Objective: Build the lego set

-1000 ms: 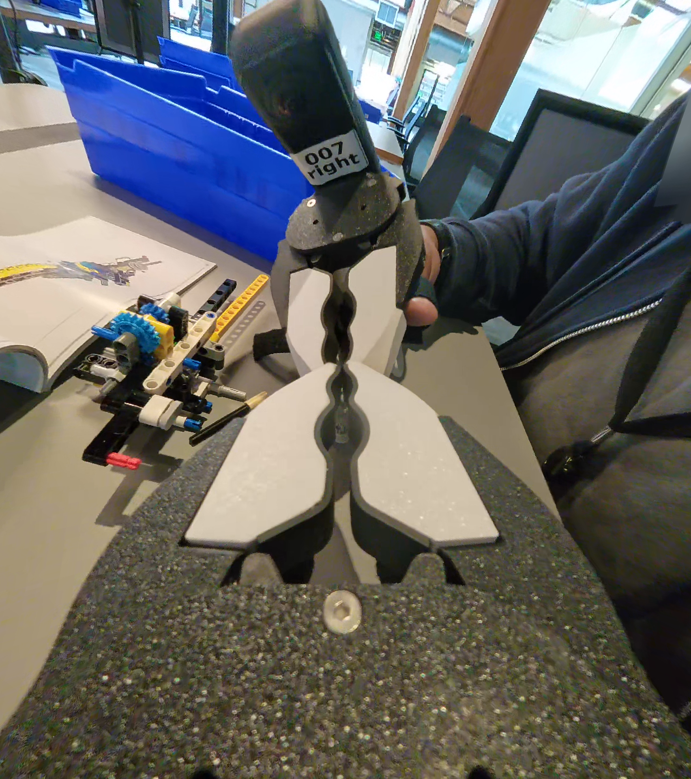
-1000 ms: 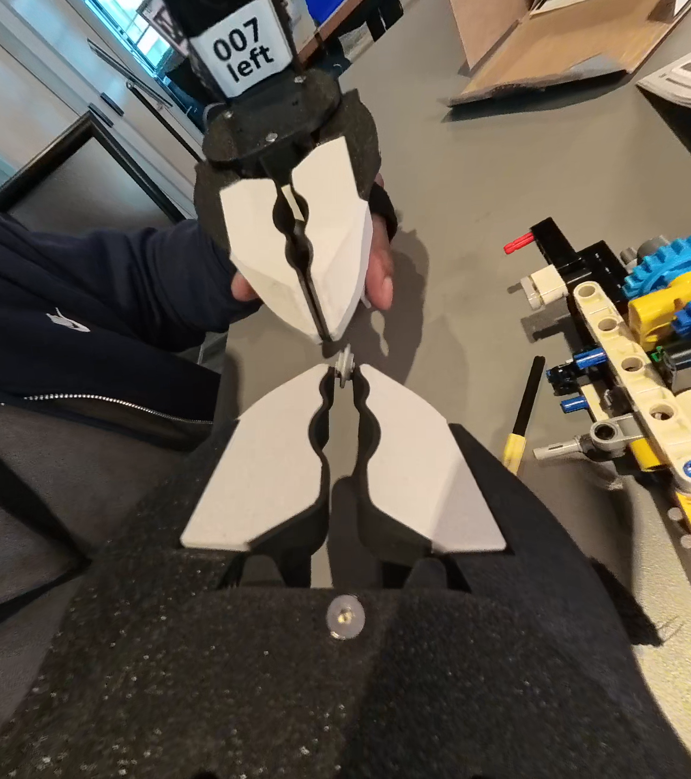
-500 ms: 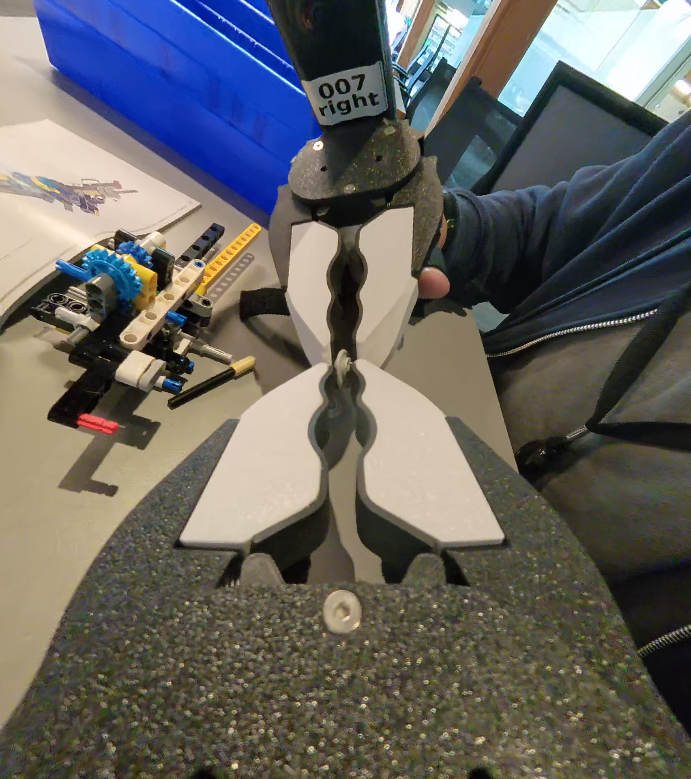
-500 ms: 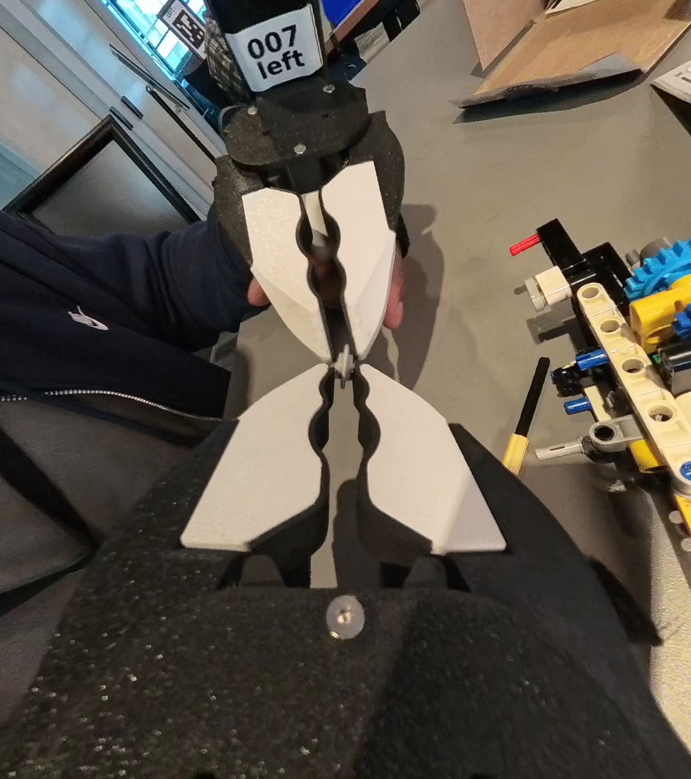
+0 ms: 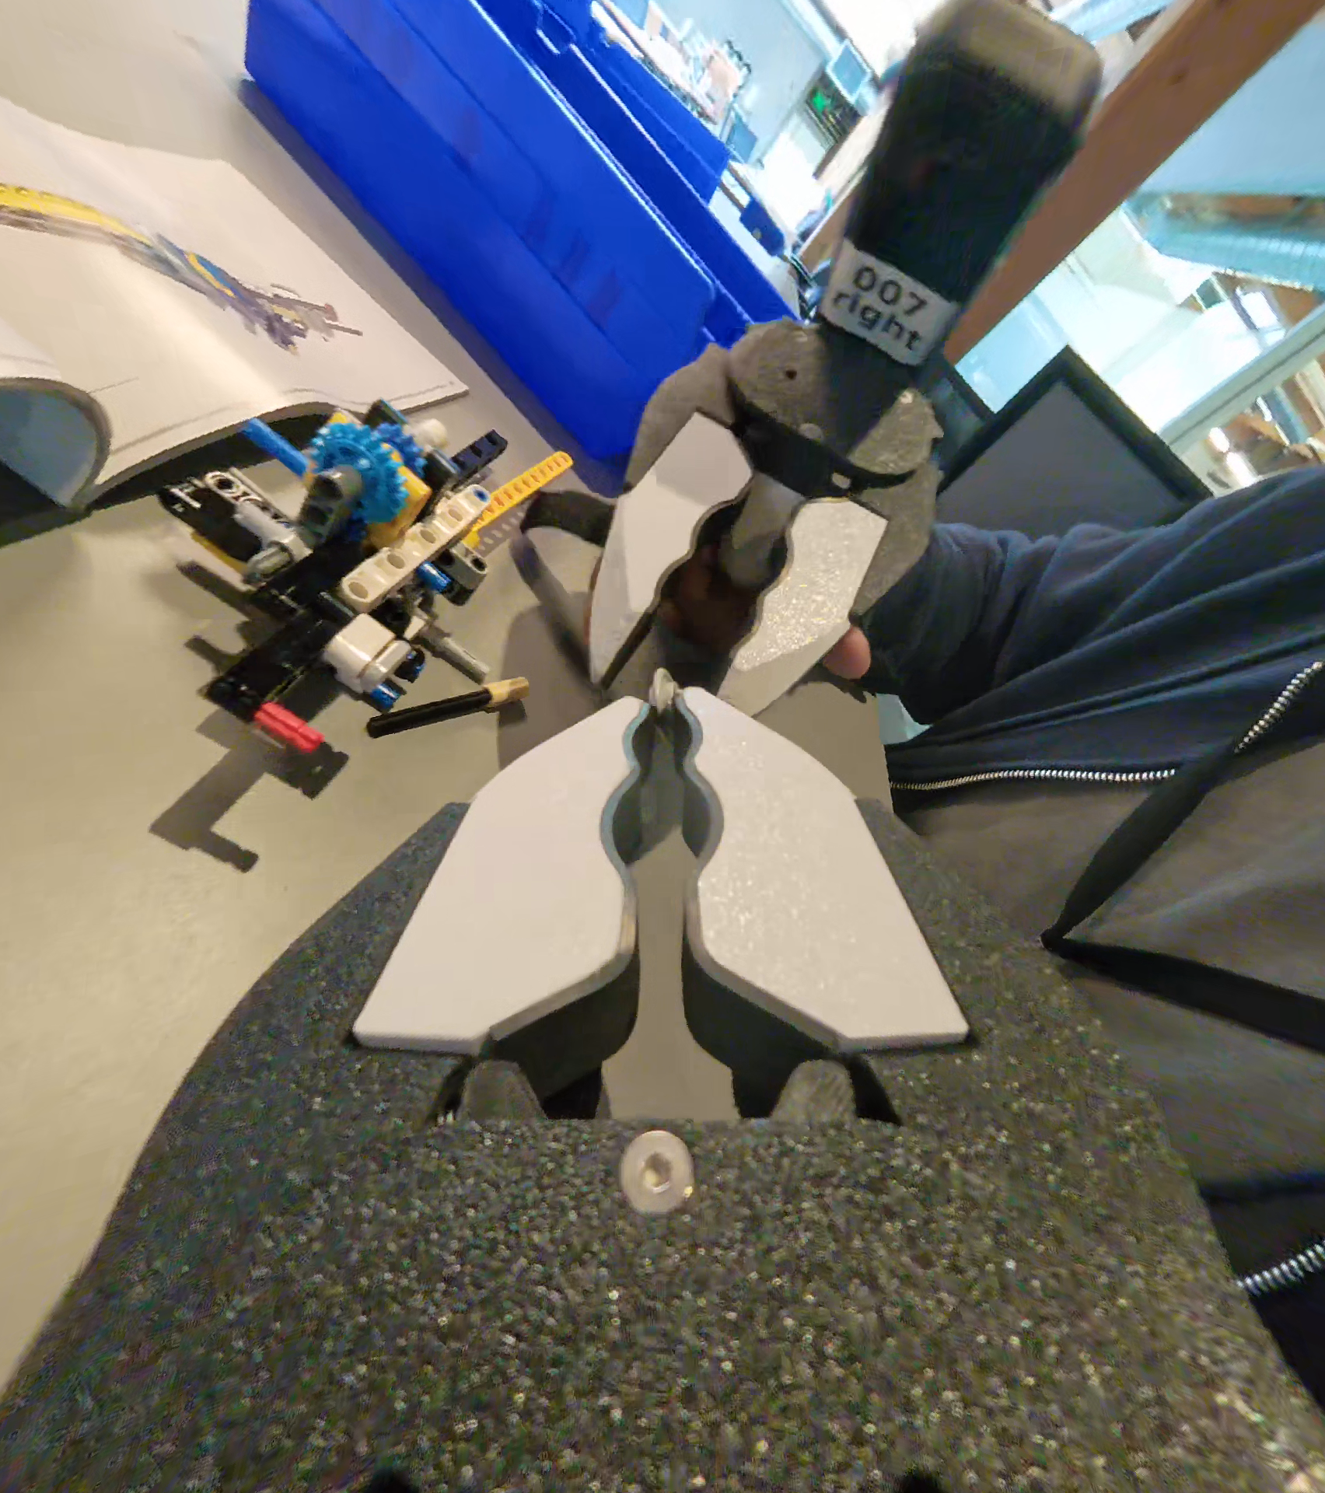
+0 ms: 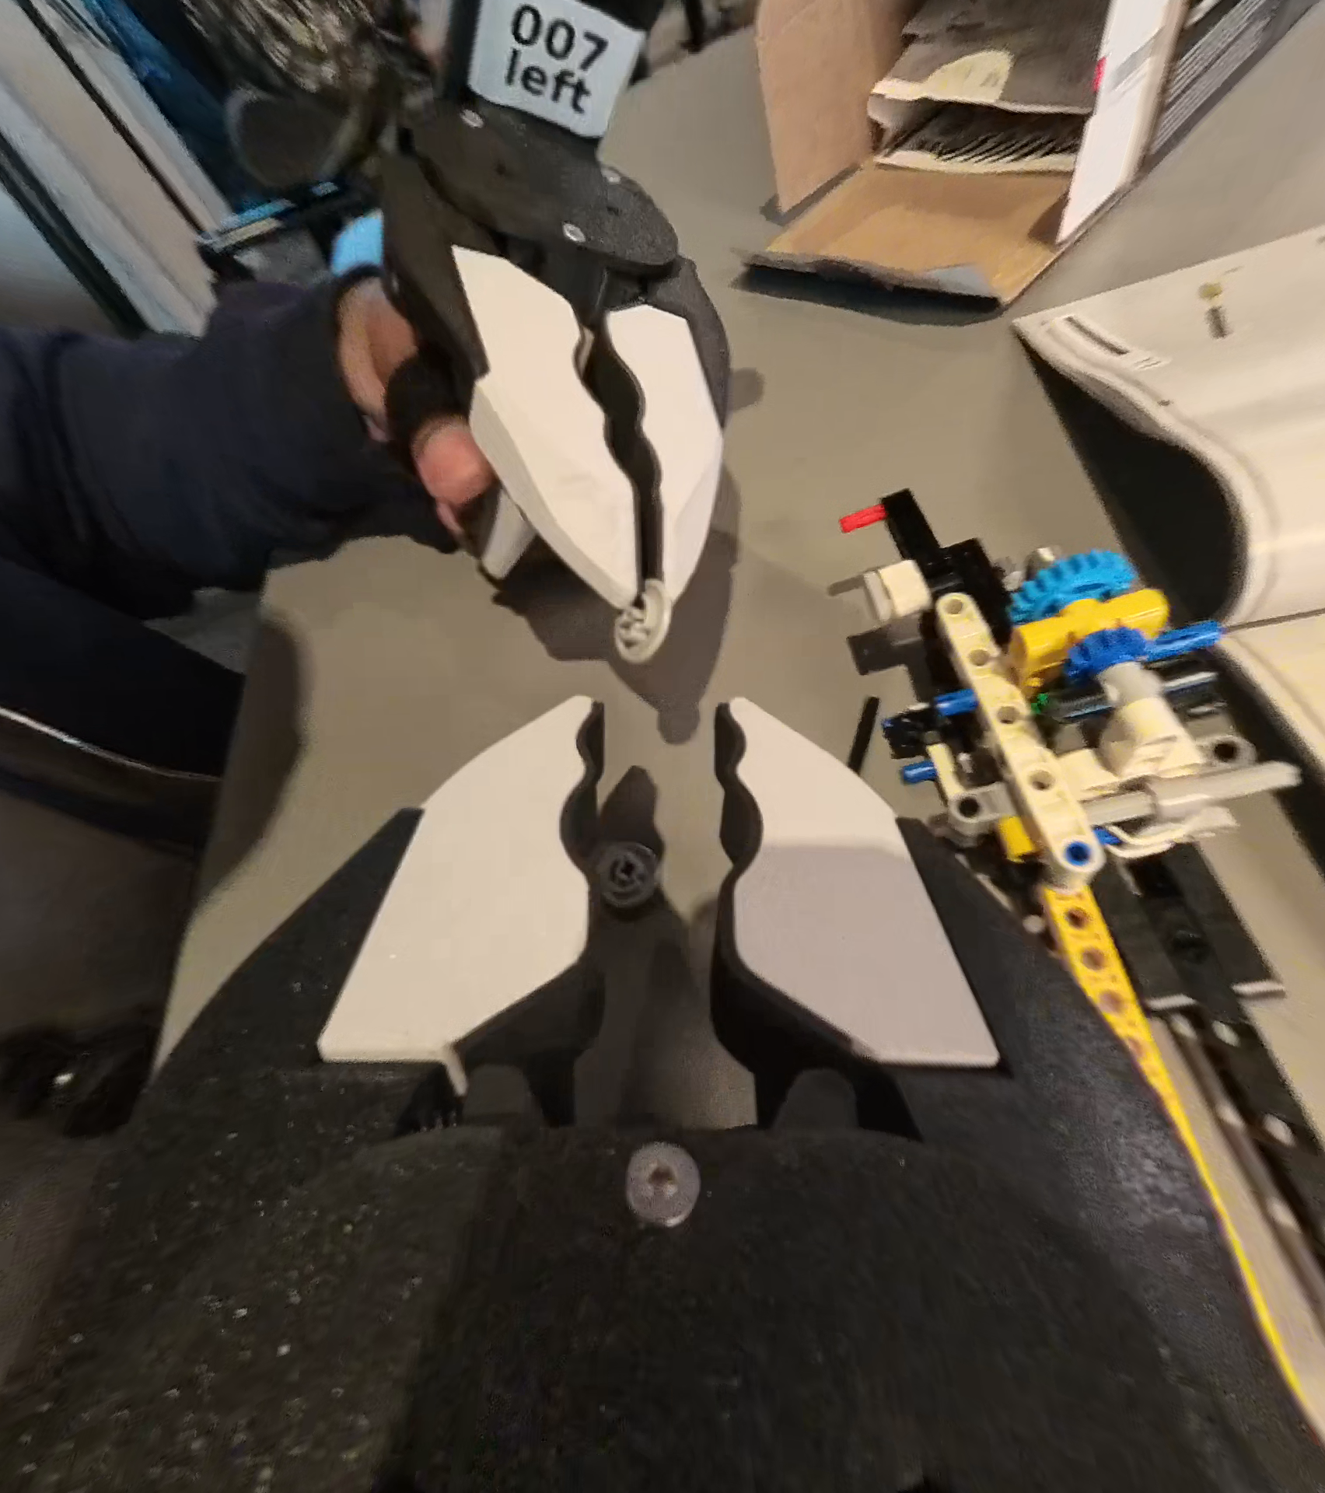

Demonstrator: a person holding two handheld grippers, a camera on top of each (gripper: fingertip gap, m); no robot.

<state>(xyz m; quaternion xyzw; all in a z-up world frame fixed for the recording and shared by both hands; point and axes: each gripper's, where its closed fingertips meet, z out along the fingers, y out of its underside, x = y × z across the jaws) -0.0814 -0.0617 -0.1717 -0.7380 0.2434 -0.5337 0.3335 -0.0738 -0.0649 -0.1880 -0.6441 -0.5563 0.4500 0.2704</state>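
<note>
Up close in the left wrist view, the left tongs (image 5: 663,701) were pinched almost shut on a small grey wheel piece (image 5: 661,689) at their tips. Just past them, the right tongs (image 5: 675,658) pointed back, spread apart with nothing between them. The half-built lego model (image 5: 352,557) lay on the grey surface (image 5: 37,848) to the left, near a loose black stick with a tan end (image 5: 445,701). An open instruction book (image 5: 118,299) lay behind the model. Blue bins (image 5: 498,210) stood farther back; what was in them could not be seen.

Next, in the right wrist view, the right tongs (image 6: 658,711) were wide open and held nothing. A small black round piece (image 6: 625,874) sat low in the gap, close to the left finger. The left tongs (image 6: 647,598) hung above the surface (image 6: 805,452), gripping the grey wheel piece (image 6: 641,624) by its edge. The lego model (image 6: 1047,727) lay to the right, beside the book (image 6: 1289,388). An open cardboard box (image 6: 926,202) lay farther back with flat paper things inside.
</note>
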